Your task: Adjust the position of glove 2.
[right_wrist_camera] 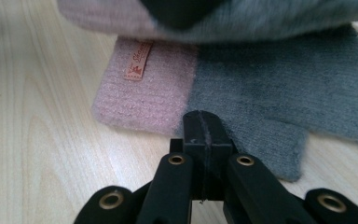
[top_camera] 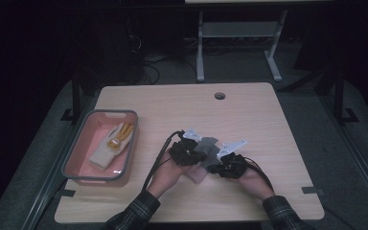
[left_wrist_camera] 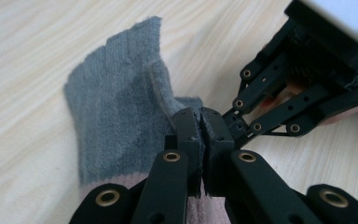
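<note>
A light wooden desk [top_camera: 249,115] with rounded corners stands in a dark room; a round cable hole [top_camera: 220,96] sits near its far edge. At the left of the desk lies a pink tray with a grey rim [top_camera: 79,143], holding a cream and yellow glove [top_camera: 112,145]. Near the middle of the desk, two hands in plaid sleeves [top_camera: 133,211] enter from the bottom edge. The left gripper [top_camera: 188,152] and the right gripper [top_camera: 224,162] meet over a grey and pink glove [top_camera: 206,149] lying on the desk. Black cables [top_camera: 159,154] trail from both grippers. Behind the desk, the white legs of another table [top_camera: 200,48] stand on the floor.
</note>
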Action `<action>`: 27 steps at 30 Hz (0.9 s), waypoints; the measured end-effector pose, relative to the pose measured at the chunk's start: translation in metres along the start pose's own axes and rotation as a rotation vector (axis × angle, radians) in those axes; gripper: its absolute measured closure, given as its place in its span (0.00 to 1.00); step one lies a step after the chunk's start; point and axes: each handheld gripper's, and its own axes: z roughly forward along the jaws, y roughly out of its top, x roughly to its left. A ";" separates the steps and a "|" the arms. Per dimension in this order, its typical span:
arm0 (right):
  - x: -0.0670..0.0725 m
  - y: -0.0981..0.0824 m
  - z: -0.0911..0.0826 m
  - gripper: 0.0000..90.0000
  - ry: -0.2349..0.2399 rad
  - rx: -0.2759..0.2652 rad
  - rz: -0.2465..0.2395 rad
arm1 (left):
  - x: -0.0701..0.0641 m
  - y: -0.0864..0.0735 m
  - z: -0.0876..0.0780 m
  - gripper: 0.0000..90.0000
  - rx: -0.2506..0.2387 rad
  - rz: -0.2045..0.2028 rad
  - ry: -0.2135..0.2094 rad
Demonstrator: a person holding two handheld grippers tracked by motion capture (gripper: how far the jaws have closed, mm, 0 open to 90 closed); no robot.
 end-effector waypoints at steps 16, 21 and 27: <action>-0.006 -0.009 -0.016 0.89 -0.032 -0.016 0.023 | -0.003 -0.002 0.005 0.90 -0.041 -0.016 -0.019; -0.017 -0.022 -0.034 0.65 -0.092 -0.035 0.047 | 0.008 -0.004 -0.001 0.76 -0.038 -0.002 0.061; -0.033 -0.038 -0.050 0.30 -0.165 -0.060 0.140 | 0.029 -0.007 0.001 0.39 -0.023 -0.028 0.091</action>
